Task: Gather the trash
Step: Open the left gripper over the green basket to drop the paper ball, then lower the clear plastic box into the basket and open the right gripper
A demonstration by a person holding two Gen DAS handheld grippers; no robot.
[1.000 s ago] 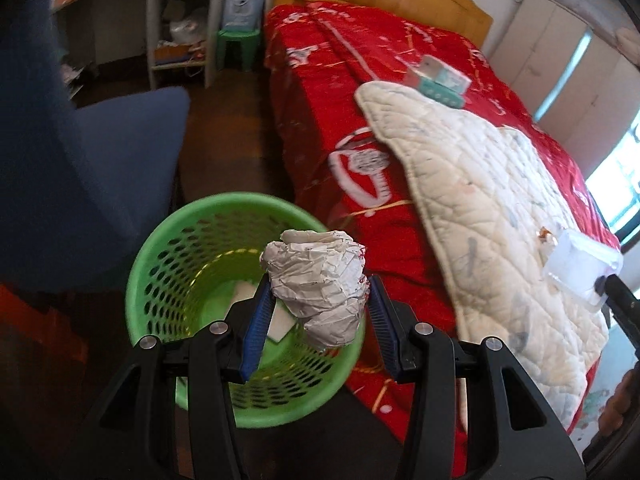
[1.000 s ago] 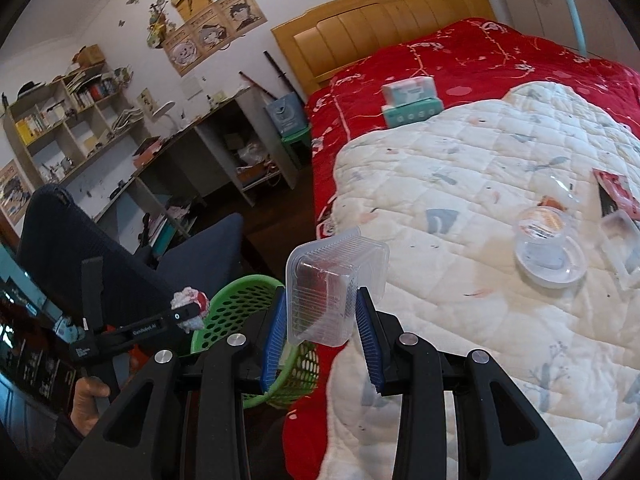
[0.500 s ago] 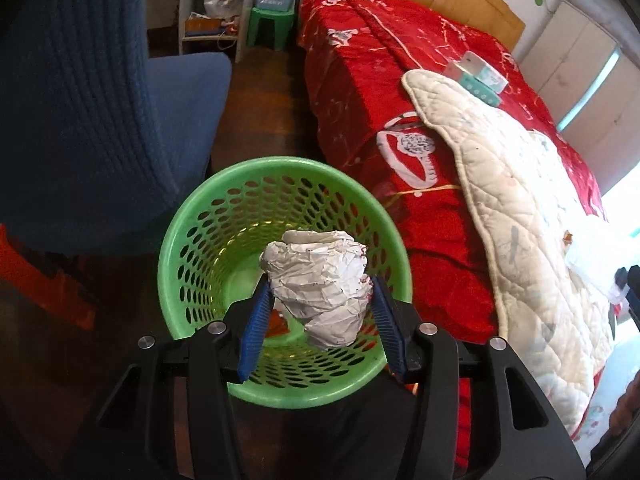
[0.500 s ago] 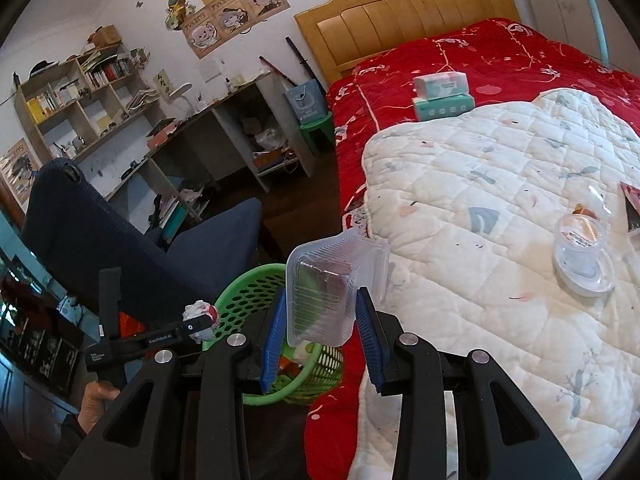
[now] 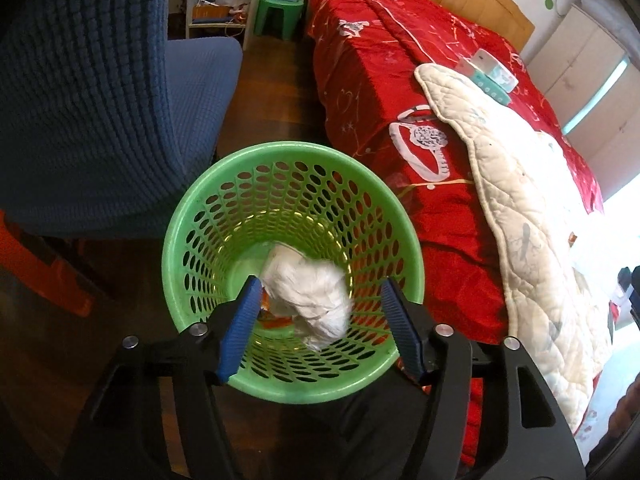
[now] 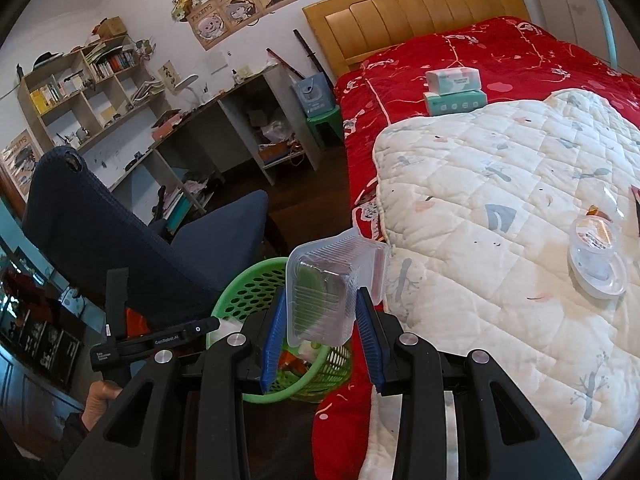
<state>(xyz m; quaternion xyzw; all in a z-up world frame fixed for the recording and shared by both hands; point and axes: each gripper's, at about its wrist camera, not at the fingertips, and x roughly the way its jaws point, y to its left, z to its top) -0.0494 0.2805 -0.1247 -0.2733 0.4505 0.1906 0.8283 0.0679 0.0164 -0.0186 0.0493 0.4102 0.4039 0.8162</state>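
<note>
A green perforated waste basket stands on the floor beside the bed; it also shows in the right wrist view. My left gripper is open right over its mouth. A crumpled white paper ball, blurred, is loose between the spread fingers and falling into the basket. My right gripper is shut on a clear plastic clamshell box, held above the bed edge just right of the basket. A clear round cup and lid lie on the white quilt.
A blue chair stands close behind and left of the basket. The red bed with a white quilt fills the right. Two tissue packs lie near the headboard. Desk and shelves line the far wall.
My left gripper opened over the basket and let go of the paper ball, which is dropping in. My right gripper with the clamshell box moved closer to the basket.
</note>
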